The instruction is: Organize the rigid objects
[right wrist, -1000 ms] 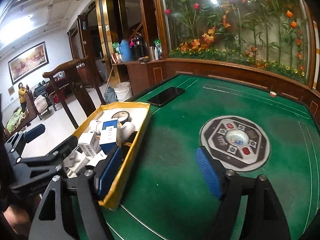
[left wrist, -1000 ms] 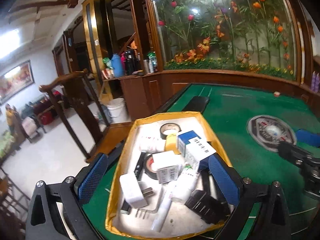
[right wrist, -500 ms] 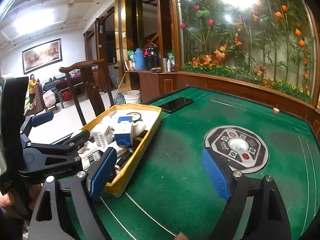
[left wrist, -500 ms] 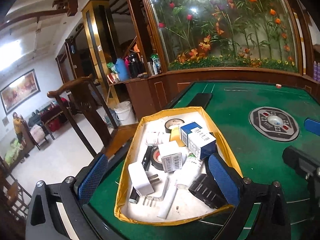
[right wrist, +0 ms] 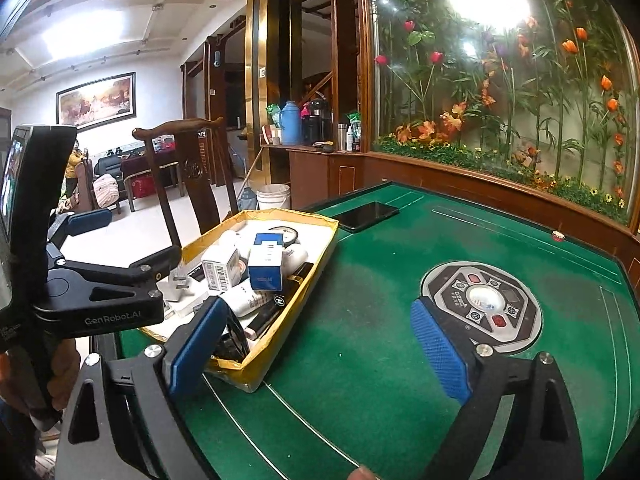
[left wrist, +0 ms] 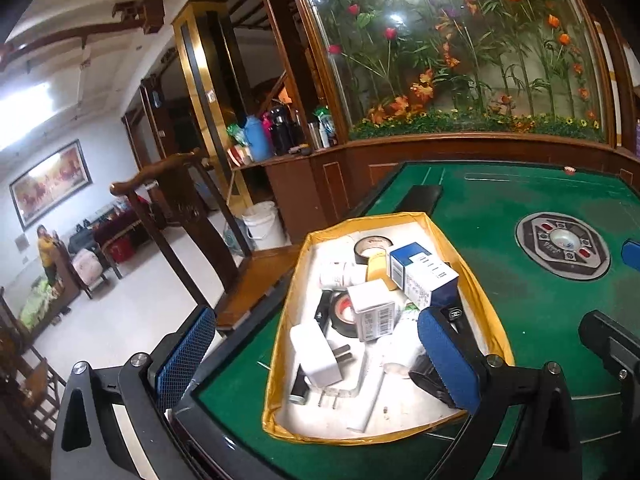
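Fingers (right wrist: 196, 344) of both grippers stand open and empty, the right having just widened; the tray (left wrist: 280, 344) looks fully loaded, nothing loose remains.

A green felt table (right wrist: 360, 340) carries a yellow-rimmed tray (left wrist: 472, 280), a black phone (right wrist: 366, 216) and a round central console (right wrist: 484, 304).

A: Right gripper (right wrist: 316, 344) – jaws have just been opening; they now stand wider than a second ago, with only bare green bench (right wrist: 360, 360) between them.

B: And the yellow tray (right wrist: 280, 332)?

A: In the right view its near corner was behind the left pad; now it sits just inside that pad.

B: Left view?

A: Tray contents unchanged. The tray (left wrist: 280, 340) sits further right between the pads of the left gripper (left wrist: 316, 354).
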Action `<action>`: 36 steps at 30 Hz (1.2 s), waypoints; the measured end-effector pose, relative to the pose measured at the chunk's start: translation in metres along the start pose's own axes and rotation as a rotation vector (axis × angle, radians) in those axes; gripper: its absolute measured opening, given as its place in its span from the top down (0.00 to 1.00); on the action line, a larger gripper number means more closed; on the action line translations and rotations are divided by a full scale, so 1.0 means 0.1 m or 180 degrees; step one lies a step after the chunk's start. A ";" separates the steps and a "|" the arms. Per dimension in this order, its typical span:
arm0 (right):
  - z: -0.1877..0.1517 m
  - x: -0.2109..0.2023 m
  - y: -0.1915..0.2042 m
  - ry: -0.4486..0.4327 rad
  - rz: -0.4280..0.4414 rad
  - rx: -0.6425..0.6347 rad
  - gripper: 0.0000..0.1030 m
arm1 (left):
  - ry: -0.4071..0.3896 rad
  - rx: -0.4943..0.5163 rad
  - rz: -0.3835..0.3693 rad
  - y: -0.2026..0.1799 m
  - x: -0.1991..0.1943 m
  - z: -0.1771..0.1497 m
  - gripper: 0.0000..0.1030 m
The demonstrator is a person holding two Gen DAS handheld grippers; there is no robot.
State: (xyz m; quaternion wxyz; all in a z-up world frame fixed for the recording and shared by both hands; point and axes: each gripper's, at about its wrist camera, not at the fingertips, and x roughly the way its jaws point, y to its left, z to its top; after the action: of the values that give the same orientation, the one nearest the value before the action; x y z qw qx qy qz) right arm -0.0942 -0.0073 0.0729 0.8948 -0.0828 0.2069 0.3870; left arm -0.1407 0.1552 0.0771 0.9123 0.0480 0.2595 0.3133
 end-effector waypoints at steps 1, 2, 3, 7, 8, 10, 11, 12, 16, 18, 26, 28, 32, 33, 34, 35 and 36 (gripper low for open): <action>0.00 0.00 0.01 -0.0001 0.0006 -0.0007 0.10 | 0.0017 -0.0001 -0.0023 0.00 0.00 -0.01 0.01; -0.01 0.01 0.02 0.0009 0.0011 -0.0019 0.10 | 0.0051 0.0011 -0.0045 0.00 0.00 -0.01 0.00; -0.01 0.02 0.03 0.0013 0.0012 -0.0027 0.10 | 0.0099 0.0030 -0.0089 -0.01 0.02 -0.01 0.01; -0.02 0.03 0.05 0.0030 0.0019 -0.0047 0.10 | 0.0101 0.0009 -0.0102 0.01 0.02 -0.02 0.01; -0.03 0.03 0.04 0.0031 0.0018 -0.0049 0.10 | 0.0098 0.0001 -0.0092 0.02 0.03 -0.03 0.01; -0.02 0.03 0.05 0.0031 0.0021 -0.0046 0.10 | 0.0107 -0.0018 -0.0088 0.03 0.03 -0.03 0.01; -0.03 0.03 0.05 0.0033 0.0017 -0.0045 0.10 | 0.0109 -0.0022 -0.0073 0.04 0.04 -0.04 0.01; -0.03 0.03 0.05 0.0031 0.0018 -0.0043 0.10 | 0.0110 -0.0016 -0.0058 0.04 0.05 -0.04 0.01; -0.03 0.04 0.04 0.0037 0.0017 -0.0040 0.10 | 0.0121 0.0003 -0.0043 0.04 0.06 -0.06 0.01; -0.03 0.05 0.05 0.0041 0.0011 -0.0041 0.10 | 0.0136 0.0001 -0.0045 0.04 0.07 -0.07 0.01; -0.04 0.05 0.06 0.0048 0.0012 -0.0043 0.10 | 0.0236 -0.0073 -0.0095 0.09 0.12 -0.09 0.01; -0.04 0.05 0.06 0.0052 0.0007 -0.0042 0.10 | 0.0245 -0.0081 -0.0083 0.11 0.14 -0.10 0.01; -0.04 0.05 0.06 0.0049 0.0007 -0.0046 0.10 | 0.0264 -0.0088 -0.0094 0.12 0.15 -0.11 0.00; -0.03 0.05 0.06 0.0049 0.0009 -0.0047 0.10 | 0.0268 -0.0084 -0.0088 0.12 0.15 -0.12 0.01; -0.03 0.05 0.06 0.0049 0.0011 -0.0046 0.10 | 0.0268 -0.0079 -0.0091 0.12 0.15 -0.12 0.00; -0.03 0.05 0.06 0.0049 0.0008 -0.0045 0.10 | 0.0270 -0.0080 -0.0095 0.12 0.15 -0.12 0.01; -0.03 0.05 0.06 0.0051 0.0009 -0.0043 0.10 | 0.0276 -0.0074 -0.0101 0.11 0.16 -0.12 0.00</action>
State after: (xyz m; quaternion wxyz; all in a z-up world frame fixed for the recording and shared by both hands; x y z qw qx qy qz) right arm -0.0963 -0.0011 0.0680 0.8920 -0.0917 0.2115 0.3889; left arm -0.1422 0.1728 0.0627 0.9055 0.0197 0.2958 0.3035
